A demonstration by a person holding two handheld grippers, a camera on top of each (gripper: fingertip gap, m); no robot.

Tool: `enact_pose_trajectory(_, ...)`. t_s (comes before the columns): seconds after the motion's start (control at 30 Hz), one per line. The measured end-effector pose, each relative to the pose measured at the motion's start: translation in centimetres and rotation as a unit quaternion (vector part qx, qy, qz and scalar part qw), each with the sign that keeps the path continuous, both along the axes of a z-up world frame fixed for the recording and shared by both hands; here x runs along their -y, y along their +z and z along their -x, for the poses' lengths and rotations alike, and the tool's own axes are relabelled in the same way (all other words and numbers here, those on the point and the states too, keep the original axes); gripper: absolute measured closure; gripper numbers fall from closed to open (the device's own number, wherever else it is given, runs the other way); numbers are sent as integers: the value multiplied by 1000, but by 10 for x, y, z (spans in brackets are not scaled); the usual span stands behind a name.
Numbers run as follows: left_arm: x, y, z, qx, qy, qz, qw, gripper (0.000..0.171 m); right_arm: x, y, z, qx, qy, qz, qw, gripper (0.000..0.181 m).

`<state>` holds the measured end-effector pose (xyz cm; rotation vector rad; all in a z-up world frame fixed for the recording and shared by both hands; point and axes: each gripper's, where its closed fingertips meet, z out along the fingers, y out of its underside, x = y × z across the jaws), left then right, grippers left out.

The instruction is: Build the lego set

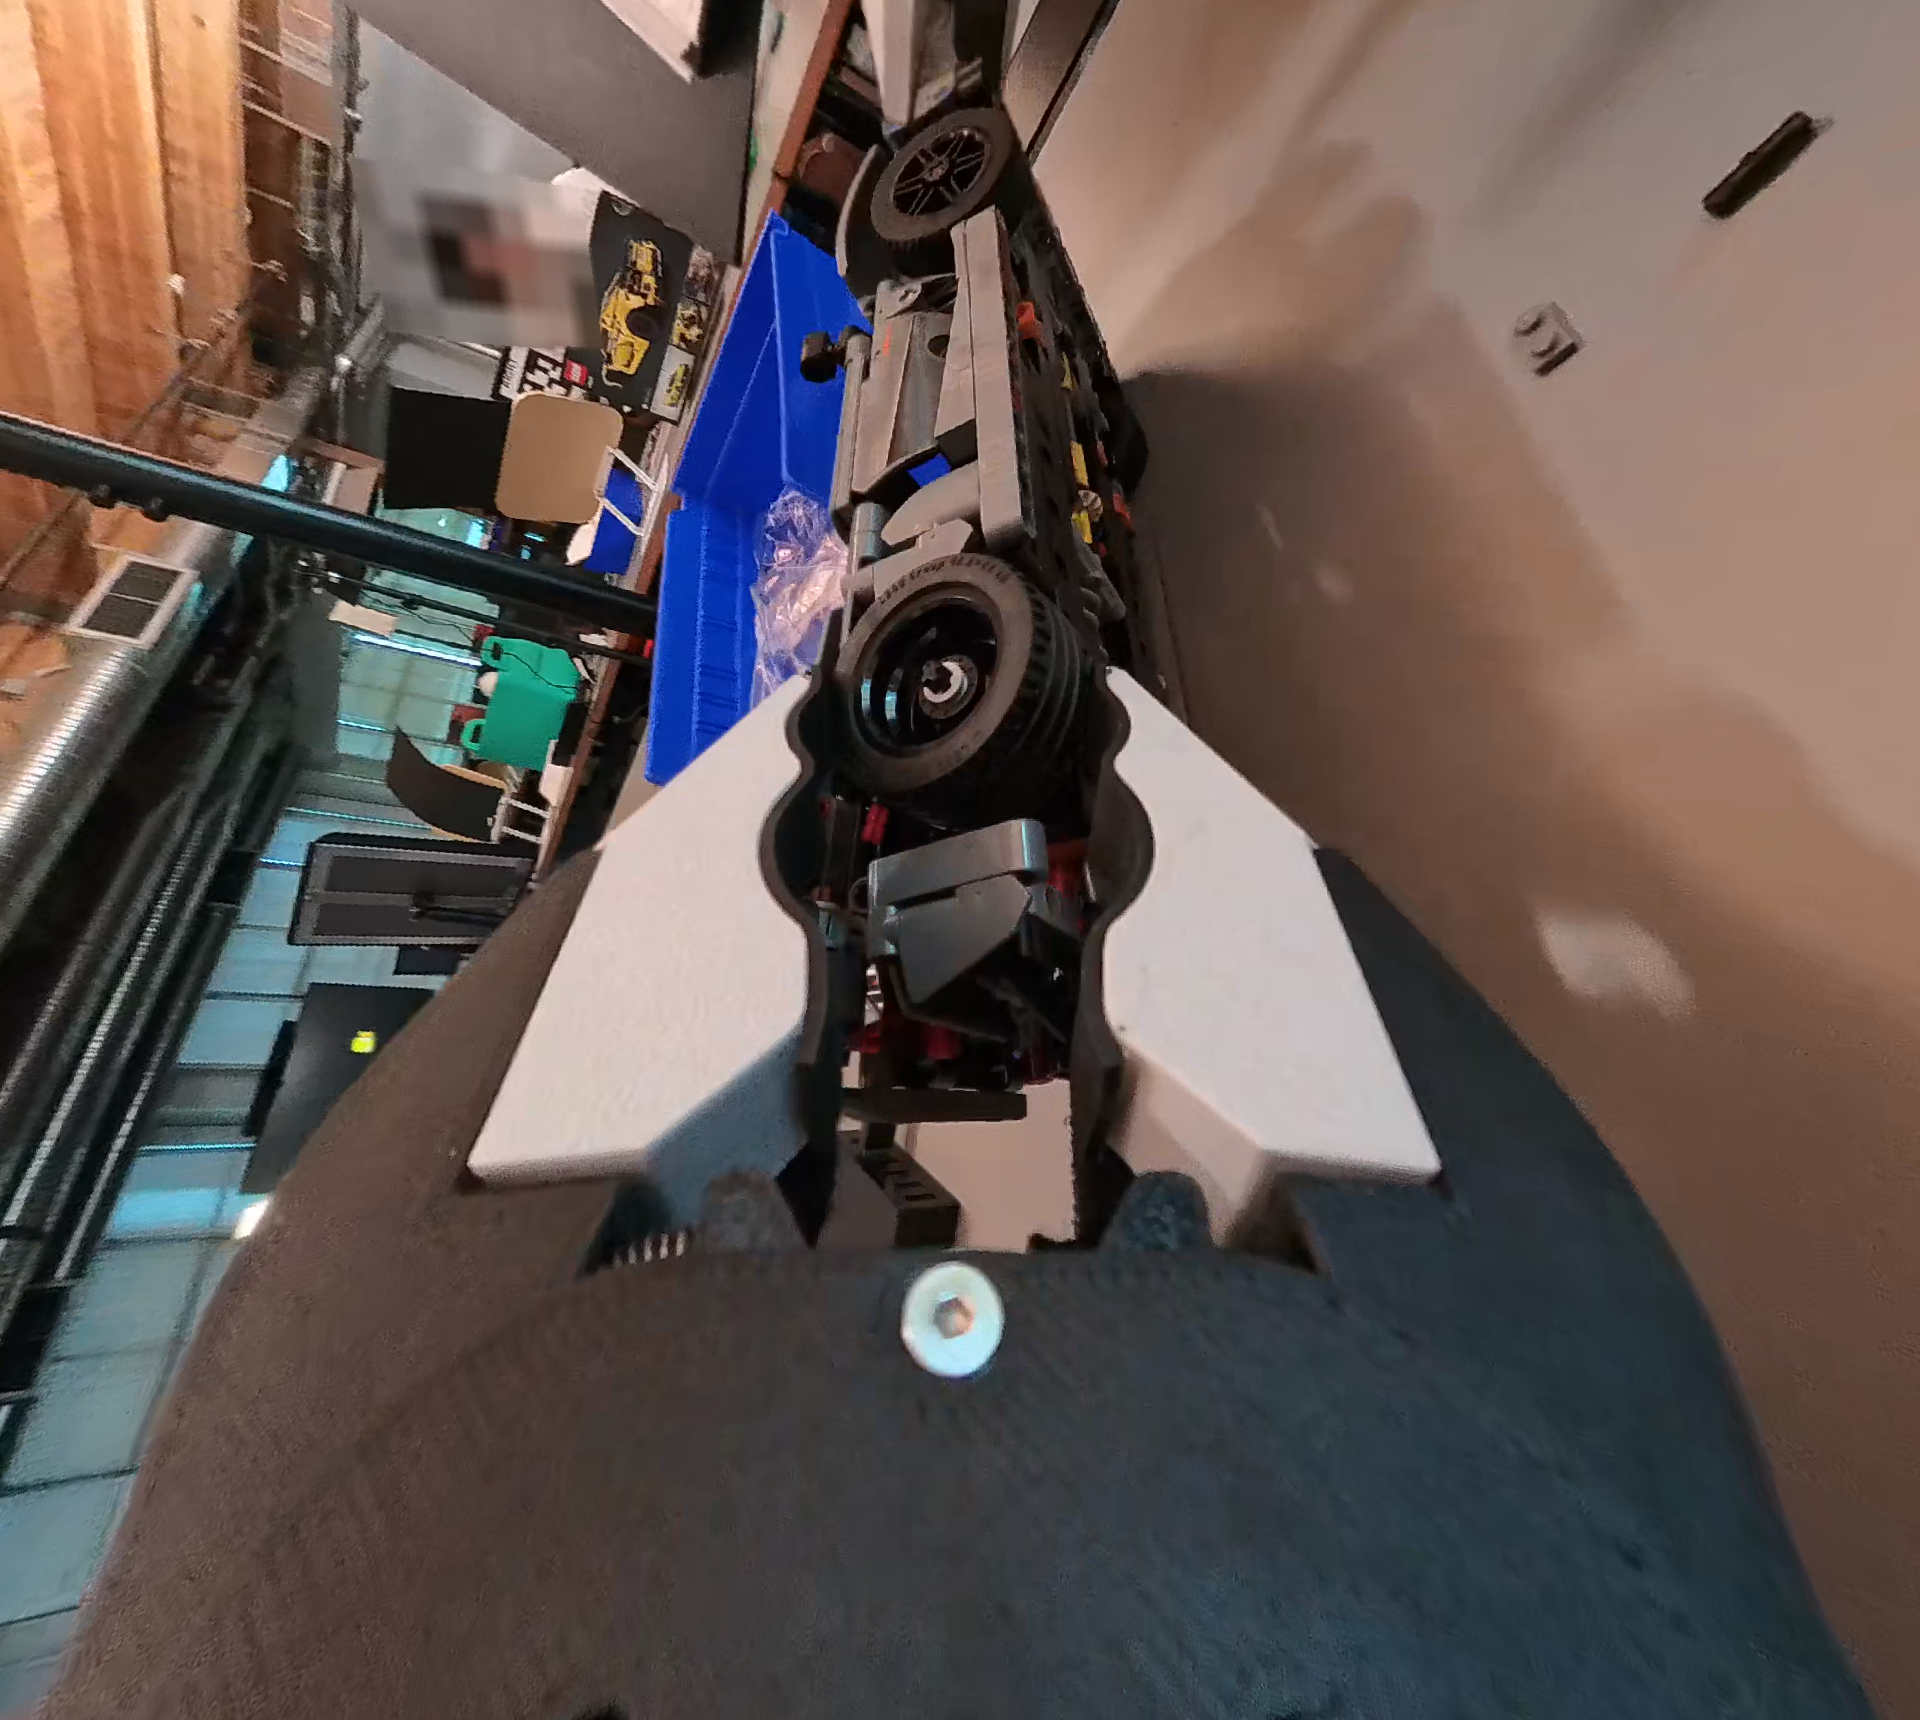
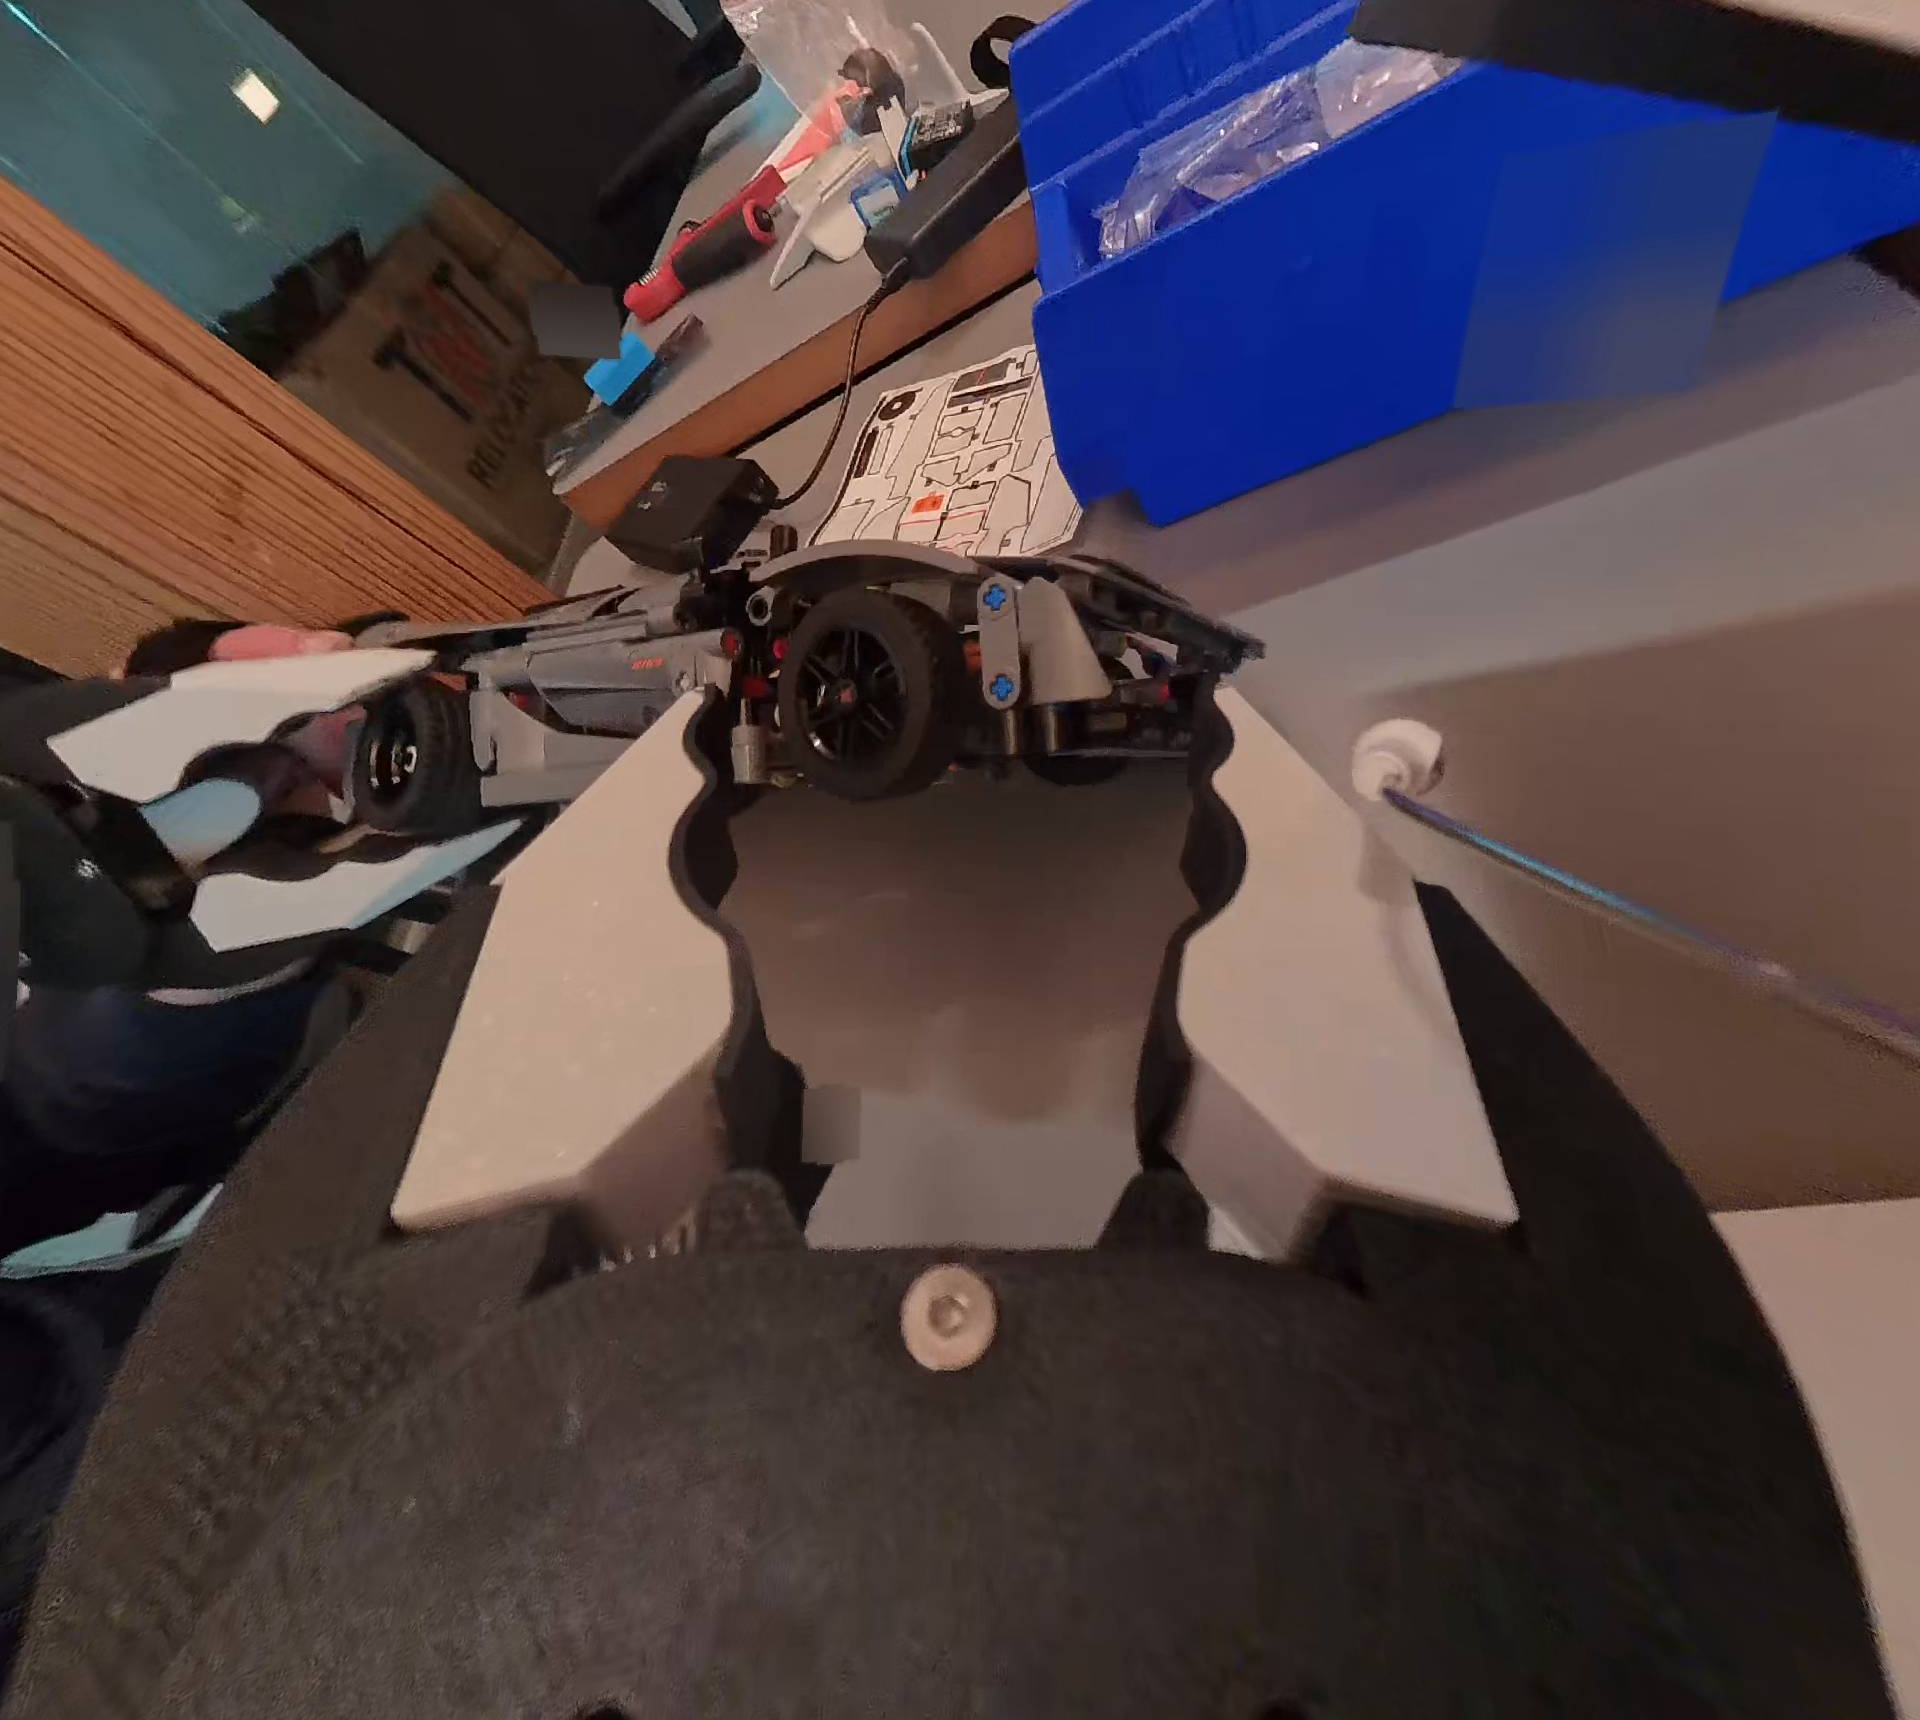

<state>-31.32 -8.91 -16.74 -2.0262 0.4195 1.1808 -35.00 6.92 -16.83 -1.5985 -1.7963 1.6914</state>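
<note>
Lego car (image 2: 831, 673): rests on the grey table (image 2: 1558, 631), long axis crosswise to the right wrist view, one end toward the left gripper.
Left gripper (image 1: 961, 714): fingers straddle the car's rear end, closed against the bodywork behind the rear wheel (image 1: 956, 683); it appears to steady the model.
Right gripper (image 2: 961, 735): jaws wide apart, holding nothing, just short of the front wheel (image 2: 862, 694).
Nearer gripper: left, already on the car.
Loose pieces: a small grey part (image 1: 1548, 335) and a dark part (image 1: 1761, 164) lie on the table, well apart from both grippers.
</note>
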Motion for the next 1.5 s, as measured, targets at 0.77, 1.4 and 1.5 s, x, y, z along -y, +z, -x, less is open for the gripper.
enact_pose_trajectory(0.77,8,3,-32,-39,-16,-54,998,127,2,-3,8,-7,-25,45,999,142)
enact_pose_trajectory(1.4,66,-32,-38,443,33,-262,857,115,5,-10,-9,8,-16,55,998,142)
enact_pose_trajectory(1.5,60,-36,-42,494,17,-279,823,114,6,-13,-14,11,-17,60,998,140)
